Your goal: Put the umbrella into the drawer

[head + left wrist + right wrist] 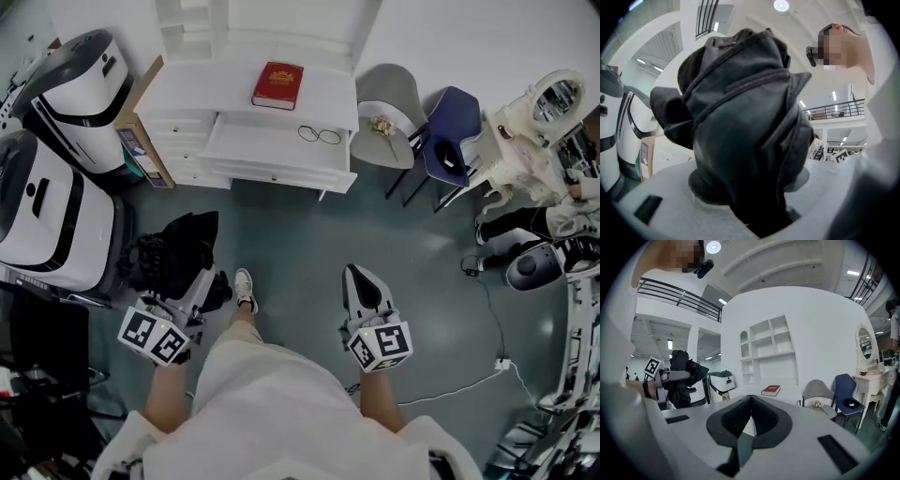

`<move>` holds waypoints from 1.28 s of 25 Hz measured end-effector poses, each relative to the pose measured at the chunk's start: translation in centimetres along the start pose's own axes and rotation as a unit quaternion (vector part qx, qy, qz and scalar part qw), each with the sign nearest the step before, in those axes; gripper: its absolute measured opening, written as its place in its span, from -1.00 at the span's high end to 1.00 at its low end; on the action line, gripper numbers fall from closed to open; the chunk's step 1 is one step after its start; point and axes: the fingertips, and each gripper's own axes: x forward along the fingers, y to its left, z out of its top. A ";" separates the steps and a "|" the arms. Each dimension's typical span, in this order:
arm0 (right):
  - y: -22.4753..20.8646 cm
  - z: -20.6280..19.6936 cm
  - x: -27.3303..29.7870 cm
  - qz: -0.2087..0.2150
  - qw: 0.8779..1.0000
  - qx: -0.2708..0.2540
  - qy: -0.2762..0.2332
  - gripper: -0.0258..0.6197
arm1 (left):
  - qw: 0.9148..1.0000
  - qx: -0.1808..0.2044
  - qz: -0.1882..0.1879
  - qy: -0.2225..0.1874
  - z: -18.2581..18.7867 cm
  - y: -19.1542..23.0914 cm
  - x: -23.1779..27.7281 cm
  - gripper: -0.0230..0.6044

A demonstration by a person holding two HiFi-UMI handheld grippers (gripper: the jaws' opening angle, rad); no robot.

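In front of the white wooden dresser-desk point(234, 98), seen from the head view, the person stands on the grey-green floor point(300, 234) with both tools held low. One pale shoe point(245, 289) pokes out between them. The left gripper point(194, 292) has its jaws clamped on the black folded fabric umbrella point(176, 248). The left gripper view confirms it: the crumpled dark canopy point(740, 117) fills the frame, pinched at its lower end between the grey jaws. So the umbrella is up in the air at the person's left, well short of the desk. It hangs beside the two big white-and-black machines point(52, 211) along the left wall. Over to the right gripper point(360, 279), and its own view shows the ribbed black pads point(761, 420) pressed together with nothing between them. It points level toward the furniture. On the desk top lies a red hardback book point(277, 84). Below it a wide white drawer point(272, 174) appears to stand pulled out, with a pair of thin-rimmed spectacles point(320, 135) resting there. Right of the desk sits a grey padded chair point(403, 150) with a small flower sprig point(382, 125) on its seat. A blue chair point(452, 122) is just beside it.
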 end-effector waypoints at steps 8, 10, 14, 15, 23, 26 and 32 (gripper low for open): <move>-3.7 2.1 14.1 -0.024 0.999 -0.016 0.038 0.92 | 0.998 -0.032 -0.050 0.025 0.6 8.4 13.2 0.07; -4.2 3.5 18.3 -0.025 0.999 -0.020 0.038 0.92 | 0.996 -0.046 -0.064 0.036 1.2 10.9 16.3 0.07; -4.4 5.0 25.3 -0.027 0.998 -0.036 0.049 0.92 | 0.989 -0.088 -0.098 0.062 1.1 14.4 20.4 0.07; -4.3 5.1 26.6 -0.027 0.998 -0.037 0.052 0.92 | 0.988 -0.089 -0.103 0.070 0.8 15.1 21.2 0.07; -6.4 5.3 30.8 -0.045 0.996 -0.028 0.071 0.92 | 0.973 -0.119 -0.150 0.125 -0.7 17.2 26.4 0.07; -8.5 5.5 31.7 -0.053 0.996 -0.020 0.072 0.92 | 0.971 -0.112 -0.164 0.134 -0.8 16.7 28.5 0.07; -13.2 7.7 34.5 -0.045 0.998 -0.010 0.033 0.92 | 0.973 -0.118 -0.145 0.133 -0.7 16.6 33.4 0.07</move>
